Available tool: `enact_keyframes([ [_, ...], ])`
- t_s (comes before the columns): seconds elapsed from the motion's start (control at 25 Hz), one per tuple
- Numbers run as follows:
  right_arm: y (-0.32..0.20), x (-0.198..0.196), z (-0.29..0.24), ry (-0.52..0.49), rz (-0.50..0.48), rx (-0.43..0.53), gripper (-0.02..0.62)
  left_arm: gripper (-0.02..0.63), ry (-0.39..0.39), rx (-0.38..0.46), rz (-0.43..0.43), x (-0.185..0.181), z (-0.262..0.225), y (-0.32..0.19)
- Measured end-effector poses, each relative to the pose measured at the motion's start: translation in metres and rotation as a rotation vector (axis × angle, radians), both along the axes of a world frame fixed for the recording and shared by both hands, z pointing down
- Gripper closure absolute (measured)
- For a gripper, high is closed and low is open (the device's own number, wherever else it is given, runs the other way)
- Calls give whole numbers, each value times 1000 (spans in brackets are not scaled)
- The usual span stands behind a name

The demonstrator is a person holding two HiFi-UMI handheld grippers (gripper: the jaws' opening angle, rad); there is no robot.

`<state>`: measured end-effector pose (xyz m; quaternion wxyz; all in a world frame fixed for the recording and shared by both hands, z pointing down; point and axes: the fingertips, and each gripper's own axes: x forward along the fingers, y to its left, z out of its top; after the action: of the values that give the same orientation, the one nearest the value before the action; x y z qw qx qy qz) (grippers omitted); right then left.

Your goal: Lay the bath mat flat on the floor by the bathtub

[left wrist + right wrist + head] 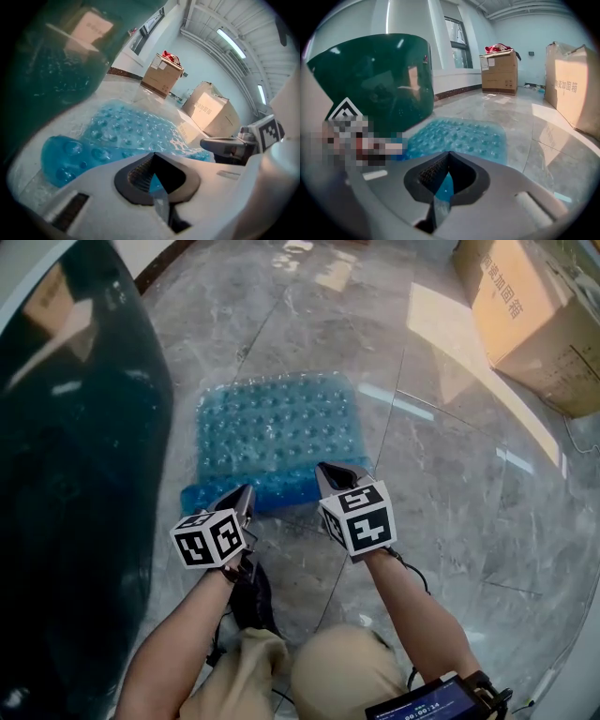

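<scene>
A translucent blue bath mat point(272, 427) with round bumps lies on the grey marble floor beside the dark green bathtub point(75, 474). Its near edge is folded up into a thicker blue band. My left gripper point(247, 491) is shut on that edge at the left. My right gripper point(330, 470) is shut on it at the right. In the left gripper view a strip of the bath mat point(126, 126) shows between the closed jaws of my left gripper point(152, 154). The right gripper view shows the same blue strip of the bath mat point(464, 136) in my right gripper point(449, 153).
A large cardboard box point(534, 315) stands at the far right, and a second box point(499, 70) stands against the back wall. The bathtub point(375, 79) fills the left side. The person's knees point(319, 671) are right behind the grippers.
</scene>
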<state>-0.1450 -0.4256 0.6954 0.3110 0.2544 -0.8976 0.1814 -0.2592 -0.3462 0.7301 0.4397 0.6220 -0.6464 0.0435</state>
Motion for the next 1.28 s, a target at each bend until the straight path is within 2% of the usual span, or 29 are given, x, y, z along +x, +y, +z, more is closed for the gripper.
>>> enact_keyframes([
  [0.12, 4, -15, 13, 44, -27, -6, 586, 601, -20, -55, 50, 13, 3, 20],
  [0.24, 22, -14, 38, 120, -58, -28, 586, 600, -40, -94, 106, 25, 6, 50],
  [0.36, 32, -5, 47, 129, -61, -17, 588, 600, -44, -51, 89, 27, -12, 70],
  [0.56, 34, 0, 42, 98, -40, -20, 588, 600, -61, 50, 84, 25, -82, 101],
  [0.64, 38, -5, 41, 103, -31, -22, 588, 600, -80, 52, 90, 20, -95, 115],
  [0.72, 45, -6, 44, 111, -18, -36, 588, 600, -83, 32, 90, 17, -88, 121],
  [0.88, 42, -13, 31, 86, 19, -29, 588, 600, -105, 40, 68, 5, -67, 89],
  [1.04, 50, -5, 35, 79, 78, -65, 588, 600, -75, 28, 40, 9, -39, 72],
  [1.28, 52, 2, 39, 89, 95, -50, 588, 600, -36, 80, -48, 18, -36, 53],
])
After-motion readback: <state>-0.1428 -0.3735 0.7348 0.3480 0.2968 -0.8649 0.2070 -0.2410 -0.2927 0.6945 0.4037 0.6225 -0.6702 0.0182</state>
